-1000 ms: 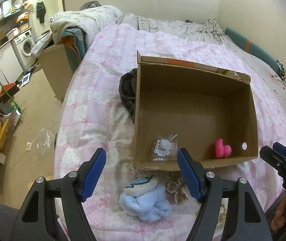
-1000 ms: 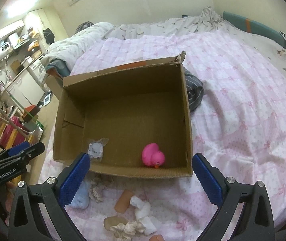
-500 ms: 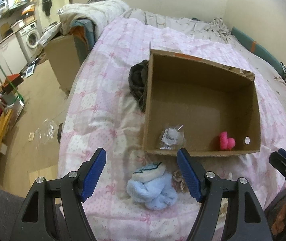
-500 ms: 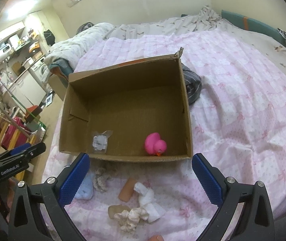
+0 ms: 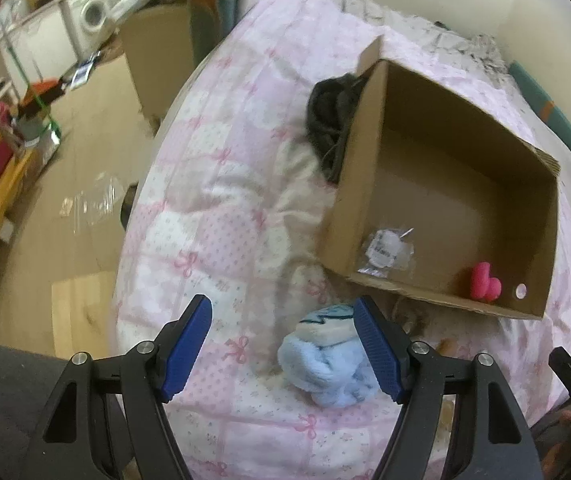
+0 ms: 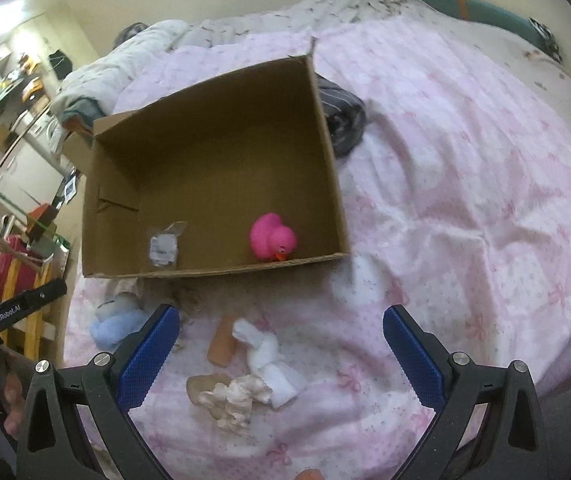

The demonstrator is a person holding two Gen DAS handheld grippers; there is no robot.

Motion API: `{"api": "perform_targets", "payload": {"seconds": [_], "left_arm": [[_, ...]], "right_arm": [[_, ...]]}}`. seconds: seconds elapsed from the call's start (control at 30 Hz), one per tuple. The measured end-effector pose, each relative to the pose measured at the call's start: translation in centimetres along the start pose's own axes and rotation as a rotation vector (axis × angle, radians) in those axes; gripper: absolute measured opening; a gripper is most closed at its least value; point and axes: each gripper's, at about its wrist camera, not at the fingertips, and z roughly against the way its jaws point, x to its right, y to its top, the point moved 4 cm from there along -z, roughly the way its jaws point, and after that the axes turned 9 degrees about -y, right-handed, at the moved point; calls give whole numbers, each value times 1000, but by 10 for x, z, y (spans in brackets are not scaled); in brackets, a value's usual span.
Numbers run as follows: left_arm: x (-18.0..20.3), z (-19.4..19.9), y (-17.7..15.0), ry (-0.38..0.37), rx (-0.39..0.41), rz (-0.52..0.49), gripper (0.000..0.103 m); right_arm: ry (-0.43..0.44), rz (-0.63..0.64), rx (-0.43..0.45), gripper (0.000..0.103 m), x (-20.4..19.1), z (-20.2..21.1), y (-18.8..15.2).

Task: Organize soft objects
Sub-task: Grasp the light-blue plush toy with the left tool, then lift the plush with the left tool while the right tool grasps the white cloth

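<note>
An open cardboard box (image 5: 369,176) (image 6: 327,128) lies on the pink quilt, holding a pink rubber duck (image 5: 484,283) (image 6: 272,237) and a small clear packet (image 5: 387,251) (image 6: 162,245). A light blue fluffy soft toy (image 5: 323,360) (image 6: 115,320) lies on the quilt in front of the box. My left gripper (image 5: 281,344) is open just above it, the toy close against the right blue pad. My right gripper (image 6: 281,354) is open over a white knotted cloth (image 6: 269,356), a cream ruffled piece (image 6: 235,398) and a peach tube (image 6: 222,340).
A dark bundle of fabric (image 5: 331,116) (image 6: 341,120) sits behind the box. The bed's edge drops at the left to a wooden floor (image 5: 85,152) with a second cardboard box (image 5: 157,52), plastic wrap and furniture. A grey blanket (image 6: 133,52) is heaped at the bed's far corner.
Both grippers have come down toward the quilt. The left one swung so the blue toy now lies between its fingers; the soft pieces sit higher in the right wrist view.
</note>
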Motion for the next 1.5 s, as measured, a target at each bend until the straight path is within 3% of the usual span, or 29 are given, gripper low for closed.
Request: {"api": "perform_targets", "payload": {"seconds": [0.2,0.37,0.53,0.63,0.7,0.73,0.77,0.87,1.13,1.27,1.5], "left_arm": [[-8,-34,-14,-31,-156,63,71],[11,-64,-23,-78,-246,25,72],[31,-92,-34,-67,-323,-57,73],[34,-98,-38,-36,-303,-82,72],[39,-101,-39,-28,-297,-106,67],[41,-102,-41,-21,-295,-126,44],[43,-103,-42,-23,-304,-140,29],[44,-100,-43,-69,-306,-121,21],[36,-36,-27,-119,-232,-106,18],[29,-6,-22,-111,-185,-156,18],[40,-8,-38,-119,-184,-177,18]], "right_arm": [[45,-96,-82,103,11,-16,-3],[54,-115,-120,103,12,-25,-6],[58,-113,-133,103,11,-29,-7],[55,-111,-148,103,10,-33,-8],[55,-109,-154,103,10,-34,-8],[55,-108,-156,103,9,-35,-8],[56,-107,-158,103,9,-35,-8],[56,-105,-164,103,8,-38,-8],[81,-114,-197,103,7,-43,-11],[109,-133,-209,103,8,-45,-10],[174,-139,-234,103,3,-44,-12]]}}
